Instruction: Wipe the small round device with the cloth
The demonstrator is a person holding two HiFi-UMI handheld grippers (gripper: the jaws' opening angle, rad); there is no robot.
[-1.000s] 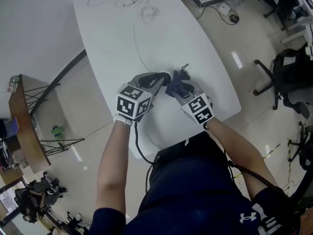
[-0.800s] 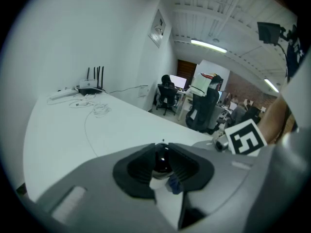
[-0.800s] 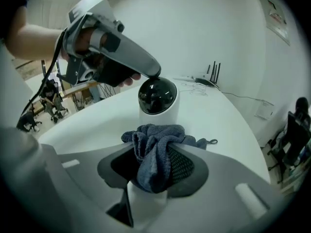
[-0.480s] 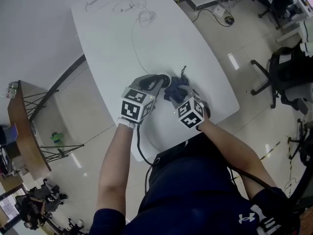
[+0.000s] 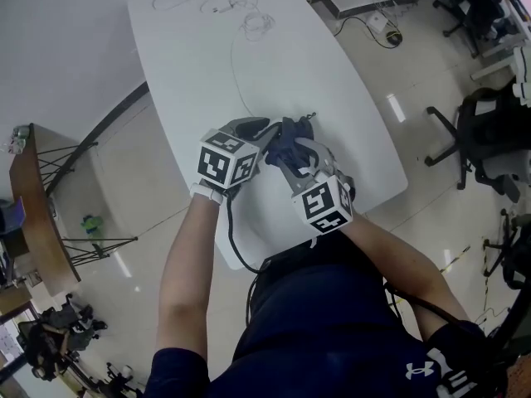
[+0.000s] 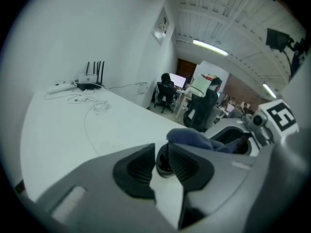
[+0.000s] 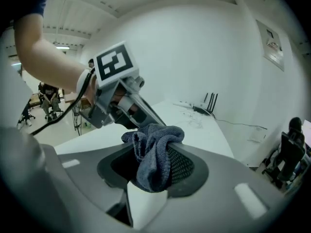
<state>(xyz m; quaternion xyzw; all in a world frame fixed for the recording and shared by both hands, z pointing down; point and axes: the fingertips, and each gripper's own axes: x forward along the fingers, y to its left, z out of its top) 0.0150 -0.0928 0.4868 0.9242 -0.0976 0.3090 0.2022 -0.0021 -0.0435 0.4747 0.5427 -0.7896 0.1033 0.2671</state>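
Near the front edge of the white table (image 5: 332, 81), my left gripper (image 5: 262, 131) is shut on the small round dark device (image 6: 163, 165), which sits between its pads. A thin white cable (image 5: 235, 81) runs from there across the table. My right gripper (image 5: 288, 152) is shut on a bunched dark blue cloth (image 7: 153, 152). In the head view the cloth (image 5: 288, 142) lies against the left gripper's tips and hides the device. In the left gripper view the cloth (image 6: 194, 139) rests just above the device, over the right-hand jaw.
Loose white cables (image 5: 249, 19) and a power strip lie at the table's far end. Black office chairs (image 5: 489, 139) stand on the floor to the right, and a wooden side table (image 5: 37, 214) to the left. The table's near edge is just below both grippers.
The right gripper has swung and carried the cloth left, from beside the left gripper's tips to over them. The left gripper has stayed nearly in place, still shut on the device.
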